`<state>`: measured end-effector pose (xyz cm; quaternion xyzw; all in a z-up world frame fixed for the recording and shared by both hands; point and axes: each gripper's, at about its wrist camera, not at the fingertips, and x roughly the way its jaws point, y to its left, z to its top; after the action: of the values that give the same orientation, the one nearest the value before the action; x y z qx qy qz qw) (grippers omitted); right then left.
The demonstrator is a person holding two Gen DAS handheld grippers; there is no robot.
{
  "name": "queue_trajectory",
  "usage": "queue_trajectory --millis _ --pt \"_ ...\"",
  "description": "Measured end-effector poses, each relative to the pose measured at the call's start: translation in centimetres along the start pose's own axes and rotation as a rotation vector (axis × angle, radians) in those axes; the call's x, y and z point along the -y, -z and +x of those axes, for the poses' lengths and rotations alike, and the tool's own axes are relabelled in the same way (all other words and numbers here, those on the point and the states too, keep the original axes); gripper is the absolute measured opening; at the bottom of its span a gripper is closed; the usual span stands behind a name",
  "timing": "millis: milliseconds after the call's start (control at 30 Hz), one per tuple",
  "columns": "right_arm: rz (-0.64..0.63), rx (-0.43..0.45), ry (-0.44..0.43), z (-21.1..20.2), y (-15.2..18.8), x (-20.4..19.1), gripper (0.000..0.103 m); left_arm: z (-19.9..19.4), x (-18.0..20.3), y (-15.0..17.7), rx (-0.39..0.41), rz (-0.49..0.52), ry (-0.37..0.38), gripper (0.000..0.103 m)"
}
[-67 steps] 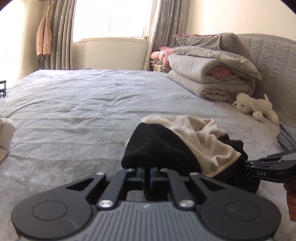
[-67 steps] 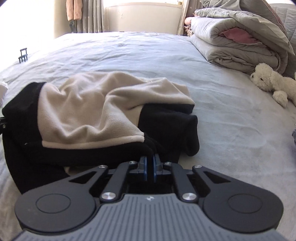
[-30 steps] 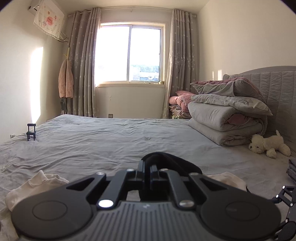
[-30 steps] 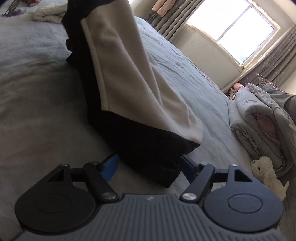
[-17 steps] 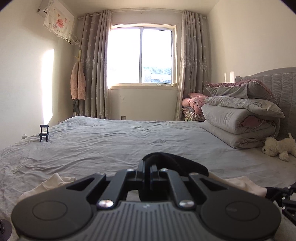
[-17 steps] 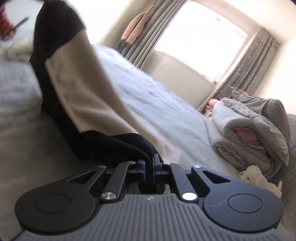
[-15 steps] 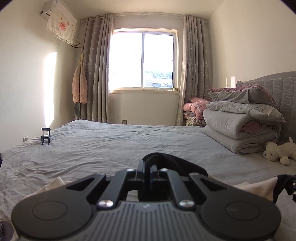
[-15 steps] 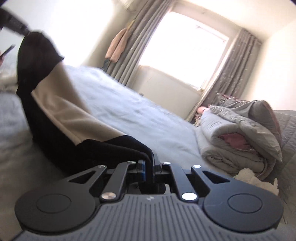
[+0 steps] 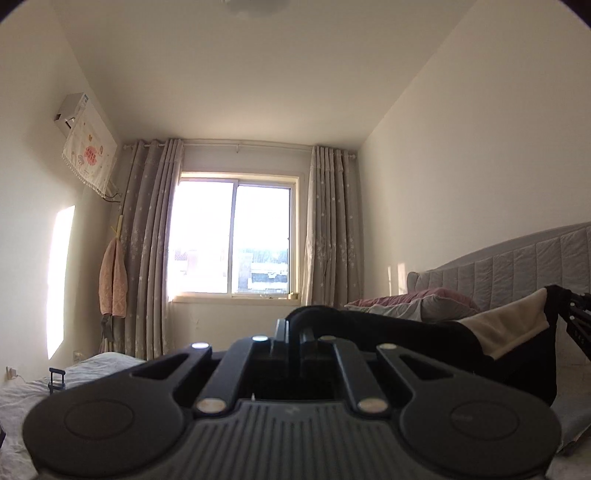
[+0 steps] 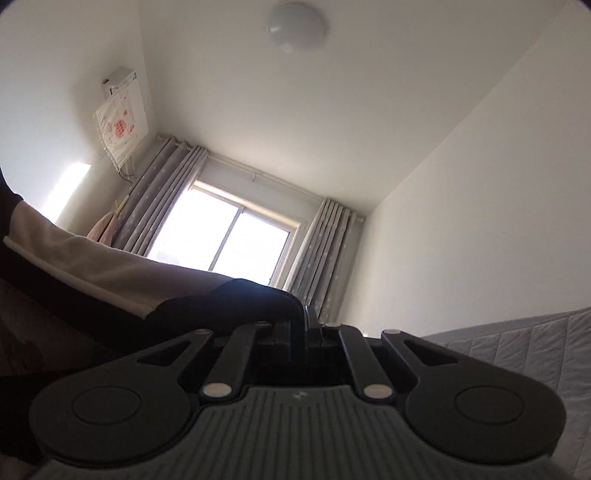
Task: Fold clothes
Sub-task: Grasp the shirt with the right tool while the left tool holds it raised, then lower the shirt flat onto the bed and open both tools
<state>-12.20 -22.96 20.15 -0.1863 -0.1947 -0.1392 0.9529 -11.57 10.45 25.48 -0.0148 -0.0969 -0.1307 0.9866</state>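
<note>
A black and cream fleece garment [image 9: 413, 332] hangs stretched in the air between both grippers. My left gripper [image 9: 297, 332] is shut on a black fold of it; the cloth runs right to the other gripper [image 9: 576, 325] at the frame edge. In the right wrist view my right gripper [image 10: 306, 325] is shut on the black edge, and the garment [image 10: 92, 266] stretches away to the left. Both cameras tilt upward, so the part hanging below is hidden.
The grey bed [image 9: 96, 365] shows at lower left with a small black stand [image 9: 56, 378] on it. Folded quilts [image 9: 417, 304] lie by the padded headboard [image 9: 517, 258]. The window [image 9: 232, 236], curtains and a ceiling lamp [image 10: 295, 26] are ahead.
Both grippers have risen and tilted up, lifting the garment off the bed and stretching it between them. The right gripper opened briefly, then shut on the black edge again.
</note>
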Motion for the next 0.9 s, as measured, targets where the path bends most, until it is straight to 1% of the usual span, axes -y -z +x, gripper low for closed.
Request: queue_trajectory --millis 67,100,167,233,267,300,333,367,400,433,467,500,533,567,600,633,667,700,733,800,867,900 --pt "0.033 0.045 0.009 0.6 -1.2 1.8 0.006 -1.3 -0.1 -2.5 0.052 -0.027 0.036 0.005" --pt "0.055 0.056 0.004 0.9 -1.6 2.6 0.006 -1.5 -0.2 -3.3 0.059 -0.039 0.046 0.005" --pt "0.139 0.004 -0.059 2.0 -1.5 3.4 0.006 -0.5 -0.3 -4.0 0.048 -0.036 0.044 0.005" --pt "0.211 -0.072 -0.127 3.6 -0.8 3.6 0.006 2.0 -0.1 -3.4 0.000 -0.002 0.009 0.005" --pt "0.239 -0.141 -0.161 5.0 0.6 2.9 0.006 4.4 -0.2 -2.5 -0.049 0.006 -0.016 0.005" --pt "0.245 -0.213 -0.172 6.8 2.7 1.7 0.006 6.8 -0.3 -1.4 -0.100 0.015 -0.042 0.005" --pt "0.250 -0.285 -0.182 8.6 4.8 0.6 0.006 9.7 -0.7 0.4 -0.167 0.031 -0.063 0.005" --pt "0.252 -0.366 -0.190 10.6 7.1 -0.9 0.007 12.7 -1.1 2.2 -0.235 0.049 -0.084 0.010" --pt "0.240 -0.475 -0.192 12.7 10.3 -3.1 0.009 16.5 -1.5 5.3 -0.326 0.081 -0.083 0.013" --pt "0.234 -0.583 -0.194 14.2 13.4 -4.8 0.014 19.7 -2.2 8.4 -0.417 0.086 -0.088 0.026" --pt "0.236 -0.683 -0.183 15.1 16.4 -5.7 0.019 22.4 -2.9 11.6 -0.531 0.089 -0.113 0.040" --pt "0.238 -0.777 -0.169 15.8 19.2 -6.3 0.019 23.7 -3.2 14.4 -0.625 0.102 -0.153 0.040" --pt "0.238 -0.853 -0.146 15.6 21.0 -6.4 0.020 24.9 -3.6 17.2 -0.716 0.114 -0.191 0.039" --pt "0.232 -0.914 -0.134 15.4 22.3 -6.4 0.020 24.3 -3.7 19.6 -0.755 0.099 -0.191 0.038" --pt "0.207 -0.929 -0.155 15.4 22.1 -6.2 0.022 23.6 -3.8 21.0 -0.767 0.075 -0.175 0.039" --pt "0.180 -0.937 -0.172 15.4 21.8 -6.1 0.031 22.9 -3.9 22.3 -0.781 0.051 -0.160 0.043" --pt "0.141 -0.922 -0.177 15.3 21.3 -6.0 0.040 22.1 -4.1 23.1 -0.818 0.026 -0.152 0.044" --pt "0.100 -0.907 -0.185 14.4 20.9 -6.0 0.055 21.7 -4.1 23.5 -0.852 0.014 -0.156 0.045" --pt "0.075 -0.905 -0.207 13.6 20.4 -6.0 0.059 21.3 -4.2 23.8 -0.883 0.002 -0.160 0.044" --pt "0.071 -0.933 -0.258 11.8 19.8 -6.2 0.059 20.0 -3.8 23.2 -0.879 -0.013 -0.141 0.047" --pt "0.123 -0.995 -0.312 10.1 19.8 -6.3 0.059 18.4 -2.8 22.6 -0.878 -0.041 -0.106 0.063" --pt "0.162 -1.035 -0.348 9.2 19.8 -6.4 0.059 17.3 -2.2 22.7 -0.906 -0.078 -0.069 0.065"
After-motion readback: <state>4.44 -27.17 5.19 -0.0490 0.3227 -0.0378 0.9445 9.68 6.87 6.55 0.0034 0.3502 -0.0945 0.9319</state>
